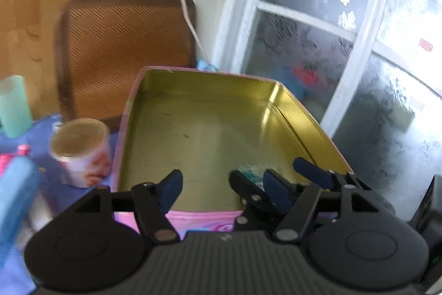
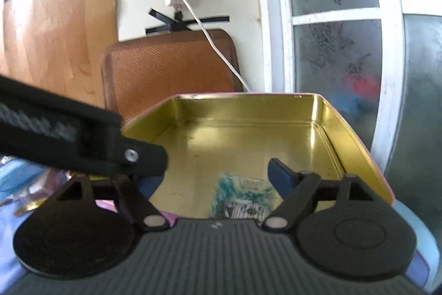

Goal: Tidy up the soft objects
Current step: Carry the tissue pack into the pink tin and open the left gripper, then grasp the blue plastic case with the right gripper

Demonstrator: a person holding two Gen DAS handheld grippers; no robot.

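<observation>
An open pink tin with a gold inside [image 1: 199, 129] stands before both grippers, also in the right wrist view [image 2: 248, 134]. A small soft object with a teal and white print [image 2: 243, 196] lies in its near right corner; in the left wrist view a teal patch [image 1: 252, 173] shows there. My left gripper [image 1: 240, 184] is open over the tin's near edge. My right gripper [image 2: 215, 179] is open around the soft object, above it. The right gripper's fingers [image 1: 279, 187] show in the left wrist view, and the left gripper's finger [image 2: 83, 140] crosses the right wrist view.
A white cup with a red print [image 1: 83, 151] and a mint cylinder [image 1: 12, 107] stand left of the tin on a blue cloth [image 1: 44, 156]. A brown woven cushion [image 1: 124, 51] leans on the wall behind. A frosted window [image 1: 345, 32] is at the right.
</observation>
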